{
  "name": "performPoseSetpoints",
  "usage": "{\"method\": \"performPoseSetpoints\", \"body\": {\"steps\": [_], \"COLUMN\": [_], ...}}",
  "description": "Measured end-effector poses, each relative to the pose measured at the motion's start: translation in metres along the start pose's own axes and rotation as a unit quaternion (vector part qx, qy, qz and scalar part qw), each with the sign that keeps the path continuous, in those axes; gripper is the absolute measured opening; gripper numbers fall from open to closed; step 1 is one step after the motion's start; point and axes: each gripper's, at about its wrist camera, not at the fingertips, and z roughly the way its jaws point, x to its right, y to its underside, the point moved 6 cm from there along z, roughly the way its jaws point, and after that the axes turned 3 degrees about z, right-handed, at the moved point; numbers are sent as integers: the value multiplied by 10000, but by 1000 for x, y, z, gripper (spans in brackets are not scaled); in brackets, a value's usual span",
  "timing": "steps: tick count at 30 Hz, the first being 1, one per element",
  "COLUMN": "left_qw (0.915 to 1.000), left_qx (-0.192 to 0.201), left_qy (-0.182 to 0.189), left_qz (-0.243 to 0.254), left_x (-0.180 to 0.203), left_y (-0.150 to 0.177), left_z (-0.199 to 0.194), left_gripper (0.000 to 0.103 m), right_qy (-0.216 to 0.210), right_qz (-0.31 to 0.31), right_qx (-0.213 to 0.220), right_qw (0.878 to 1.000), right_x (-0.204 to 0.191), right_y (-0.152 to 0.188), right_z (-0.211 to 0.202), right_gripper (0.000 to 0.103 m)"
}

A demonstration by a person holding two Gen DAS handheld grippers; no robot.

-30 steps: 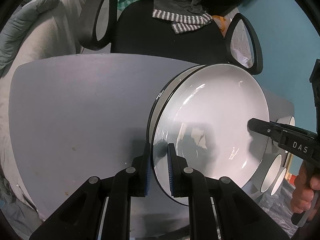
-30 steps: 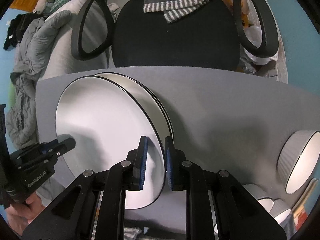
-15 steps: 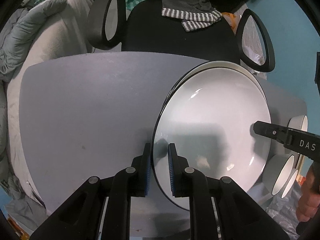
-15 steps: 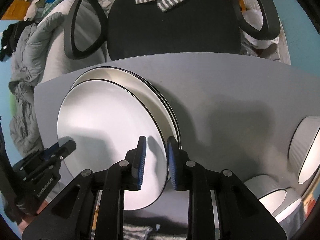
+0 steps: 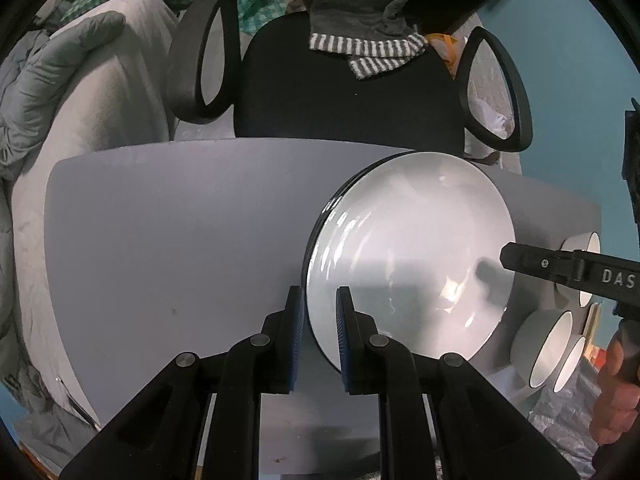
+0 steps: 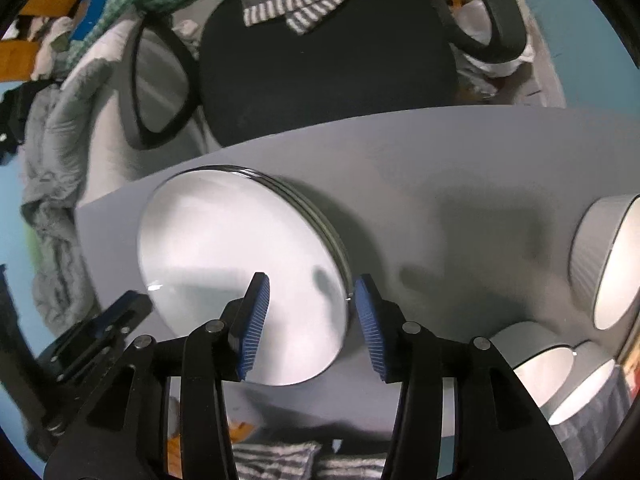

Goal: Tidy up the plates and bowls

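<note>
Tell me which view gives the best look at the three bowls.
The right wrist view. There the bowls spread along the right side of the table, one ribbed wall and the dark rims visible. The left wrist view squeezes the same bowls against its right edge, and the right tongs cross in front of one.

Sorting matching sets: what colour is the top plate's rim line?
Black, a thin line round the white top plate; clearest in the left wrist view.
</note>
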Motion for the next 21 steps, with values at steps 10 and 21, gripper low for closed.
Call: {"method": "performPoseSetpoints", "body": {"steps": [10,21], "left_qw": [9988,9897], "left_qx": [394,1120], "left_qy": [187,370], "left_qz": [230,805], "left_x": [9,25], "left_y": [11,29], "left_z": [-26,-68], "left_gripper": [22,54], "right_qy": [531,1102], "right_qz": [-726,-1411], "right_qx": [431,1432], "right_qw": [9950,9734], "right_x": [-13,-35], "right_y": [13,33], "right_z": [-17,-51], "right_gripper": [54,67]}}
